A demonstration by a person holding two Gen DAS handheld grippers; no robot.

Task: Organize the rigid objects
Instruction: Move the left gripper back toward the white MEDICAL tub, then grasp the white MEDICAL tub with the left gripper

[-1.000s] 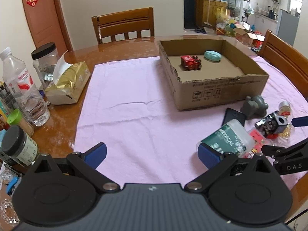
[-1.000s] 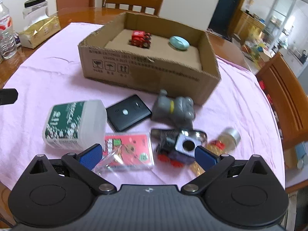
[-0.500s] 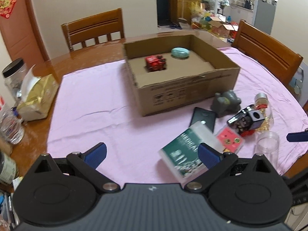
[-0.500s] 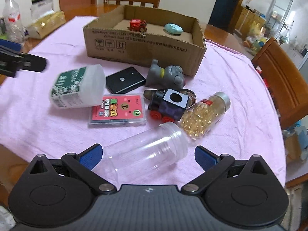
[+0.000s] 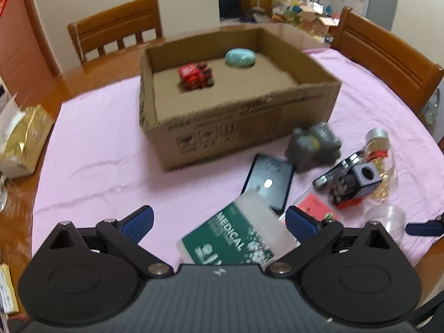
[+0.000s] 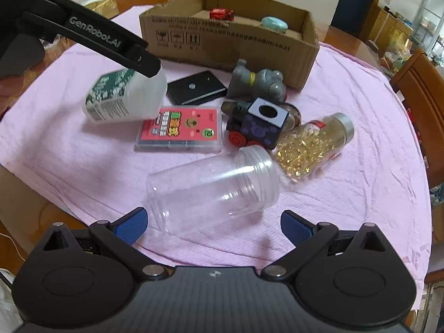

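Right, the white tub w/ green "MEDICAL" label (image 5: 238,238) lies on its side on the pink cloth (image 5: 105,161), sitting between the blue pads of the left gripper (image 5: 219,220); jaws spread wide, nothing clamped. In the right wrist view the same tub (image 6: 125,95) is under a left-gripper finger (image 6: 105,38), whose tip is at the tub's top edge; can't tell if it touches.

The right gripper (image 6: 213,223) is also wide open, holding nothing. Just ahead of it, a clear empty plastic jar (image 6: 213,191) lies on its side, mouth pointing away and to the right, its base end just ahead of the pads.

Beyond the jar: a pink card box (image 6: 180,129) flat on the cloth, its near-left corner touching the tub. Beside it on the right, a black/purple toy train w/ red wheels (image 6: 255,125), then a bottle of yellow capsules (image 6: 313,144) on its side, silver cap pointing right. Behind those, a flat black case (image 6: 197,87) and a grey toy figure (image 6: 258,83) lying next to the carton.

The open cardboard box (image 5: 236,136) stands further back on the cloth, w/ a red toy car (image 5: 195,76) and a pale teal oval thing (image 5: 240,58) inside, apart from each other.

Left edge: a gold tissue pack (image 5: 22,141) on the wooden table (image 5: 83,80). Wooden chairs (image 5: 116,27) behind and to the right.
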